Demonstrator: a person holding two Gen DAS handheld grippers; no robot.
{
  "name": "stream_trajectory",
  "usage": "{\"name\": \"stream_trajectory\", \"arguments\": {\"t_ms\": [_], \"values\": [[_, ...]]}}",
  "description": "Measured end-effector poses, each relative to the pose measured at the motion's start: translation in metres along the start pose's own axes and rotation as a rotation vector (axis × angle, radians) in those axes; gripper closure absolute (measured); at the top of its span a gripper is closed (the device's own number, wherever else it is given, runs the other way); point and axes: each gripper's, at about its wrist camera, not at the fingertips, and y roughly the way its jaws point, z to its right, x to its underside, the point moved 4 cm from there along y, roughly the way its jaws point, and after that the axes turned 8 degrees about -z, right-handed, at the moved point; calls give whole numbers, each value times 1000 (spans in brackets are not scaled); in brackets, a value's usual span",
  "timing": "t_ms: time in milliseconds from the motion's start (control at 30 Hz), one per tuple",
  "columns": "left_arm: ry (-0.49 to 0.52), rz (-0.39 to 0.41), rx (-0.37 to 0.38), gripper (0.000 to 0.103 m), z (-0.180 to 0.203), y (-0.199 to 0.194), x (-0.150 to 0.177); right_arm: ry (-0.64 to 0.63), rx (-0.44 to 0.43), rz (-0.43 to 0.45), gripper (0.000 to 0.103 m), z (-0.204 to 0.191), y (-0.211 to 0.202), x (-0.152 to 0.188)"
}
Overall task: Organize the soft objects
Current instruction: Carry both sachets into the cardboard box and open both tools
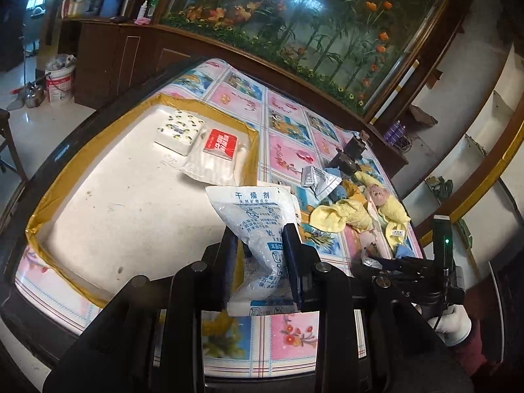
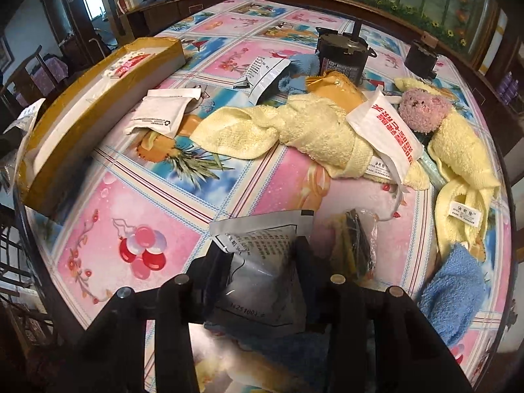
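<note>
My left gripper (image 1: 262, 249) is shut on a white desiccant bag (image 1: 258, 226) with blue print, held over the near right edge of the shallow tape-edged box (image 1: 98, 196). In the box lie a patterned tissue pack (image 1: 180, 129) and a white pouch with a red label (image 1: 217, 155). My right gripper (image 2: 258, 258) is shut on a grey printed sachet (image 2: 262, 271) low over the table. Yellow towels (image 2: 294, 131), a pink plush (image 2: 422, 108), a white bag with red print (image 2: 386, 131) and a blue towel (image 2: 452, 294) lie ahead and right of it.
The flowered tablecloth (image 2: 140, 216) covers the table. Two black motors (image 2: 344, 52) stand at the back. A white paper packet (image 2: 160, 114) lies by the box (image 2: 82, 104). A clear bag with dark contents (image 2: 357, 242) lies just right of my right gripper. An aquarium cabinet (image 1: 294, 32) stands behind.
</note>
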Motion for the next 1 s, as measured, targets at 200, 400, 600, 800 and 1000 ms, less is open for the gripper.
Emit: {"name": "stream_trajectory", "arguments": {"t_ms": [200,400,600,800,1000], "values": [[-17,28,-72,76,-30,-15,-32,34,-268,139,64,-21,-47,-29],[-68,-37,-122,76,-72,18,-77,-12,-469,196,64,-91,-57,-86],[-64,-92,-233,76,-102,62,-96,-87,-498,121,64,-166,-6,-129],[-136,-92,-165,74,-115,66,-104,-139,-445,102,61,-199,28,-141],[-113,-33,-165,72,-103,31,-101,-107,-458,111,56,-190,27,-142]]}}
